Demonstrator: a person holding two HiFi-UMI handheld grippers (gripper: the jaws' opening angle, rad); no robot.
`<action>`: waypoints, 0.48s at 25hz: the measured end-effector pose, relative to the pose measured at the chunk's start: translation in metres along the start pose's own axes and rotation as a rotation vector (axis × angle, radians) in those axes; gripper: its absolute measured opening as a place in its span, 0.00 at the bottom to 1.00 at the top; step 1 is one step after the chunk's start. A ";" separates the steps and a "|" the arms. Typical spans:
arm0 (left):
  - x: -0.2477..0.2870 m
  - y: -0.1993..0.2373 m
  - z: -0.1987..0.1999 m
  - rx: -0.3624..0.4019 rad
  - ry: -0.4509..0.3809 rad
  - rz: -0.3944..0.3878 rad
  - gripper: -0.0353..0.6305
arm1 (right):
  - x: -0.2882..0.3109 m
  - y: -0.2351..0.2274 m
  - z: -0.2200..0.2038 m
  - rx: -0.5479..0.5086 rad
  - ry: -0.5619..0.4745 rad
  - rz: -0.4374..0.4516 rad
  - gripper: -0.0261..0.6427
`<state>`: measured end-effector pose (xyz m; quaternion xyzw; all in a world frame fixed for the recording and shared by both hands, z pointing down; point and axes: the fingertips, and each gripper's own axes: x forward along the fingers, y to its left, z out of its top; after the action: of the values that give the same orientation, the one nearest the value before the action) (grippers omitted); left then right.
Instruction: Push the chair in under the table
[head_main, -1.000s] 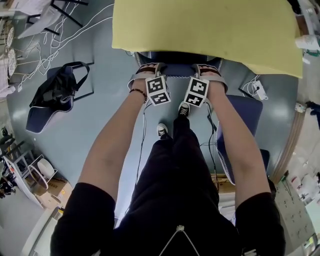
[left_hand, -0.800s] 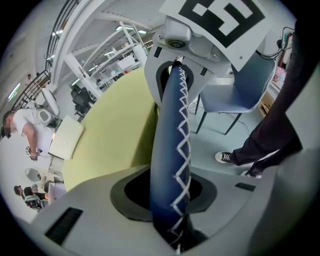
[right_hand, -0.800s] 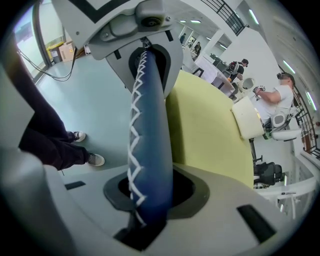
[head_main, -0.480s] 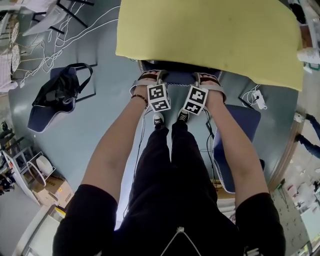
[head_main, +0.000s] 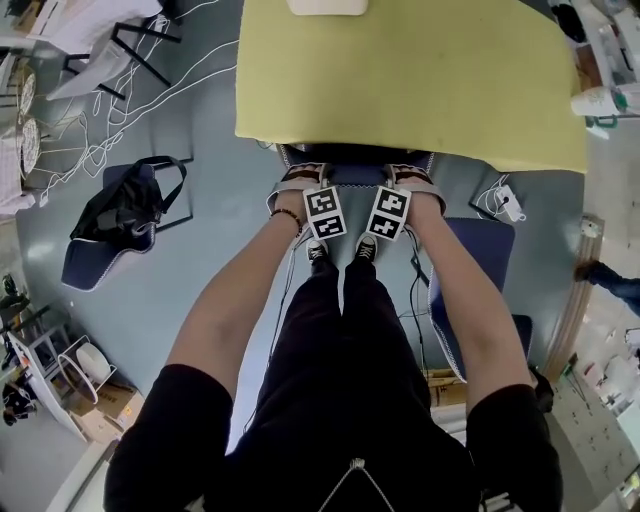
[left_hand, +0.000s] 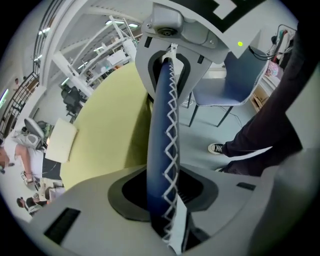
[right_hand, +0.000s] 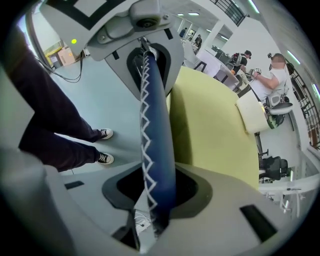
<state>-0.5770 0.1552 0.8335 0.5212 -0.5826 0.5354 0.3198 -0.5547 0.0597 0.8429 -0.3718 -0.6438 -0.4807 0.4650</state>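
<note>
Two hand-held grippers sit side by side on the top edge of the dark blue padded chair back with white zigzag stitching (head_main: 355, 163). I have the left hand-held gripper (head_main: 298, 182) near the left end of that edge and the right hand-held gripper (head_main: 416, 180) near the right end, both pointing steeply down.

In the left gripper view the stitched edge (left_hand: 167, 125) runs straight through the left hand-held gripper (left_hand: 162, 195). Its jaws have just been opening and now stand released, with a dark gap on each side of the padding. The right gripper view shows the same. The chair back (right_hand: 156, 115) lies between the jaws of the right hand-held gripper (right_hand: 155, 195), which have also just been opening and are slack around it, not clamped.

From the head view, the chair is tucked in under the yellow rectangular surface (head_main: 420, 90). Its seat is hidden beneath the top, and only the back shows along the near edge. My two black-and-white sneakers (head_main: 318, 250) stand just behind the chair. A second blue chair (head_main: 480, 255) stands to the right. A black bag (head_main: 120, 200) lies on another blue seat well off to the left.
</note>
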 end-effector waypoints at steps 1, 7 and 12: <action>-0.007 0.000 -0.001 0.014 0.004 0.004 0.25 | -0.006 0.001 0.000 0.001 0.008 0.000 0.23; -0.075 0.004 -0.002 -0.087 -0.085 0.038 0.25 | -0.088 -0.010 0.011 0.255 -0.143 0.027 0.23; -0.155 0.051 0.022 -0.276 -0.263 0.140 0.24 | -0.195 -0.071 0.029 0.597 -0.445 -0.069 0.23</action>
<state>-0.5826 0.1695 0.6691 0.4962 -0.7220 0.3987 0.2713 -0.5713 0.0628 0.6342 -0.2931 -0.8531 -0.1947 0.3852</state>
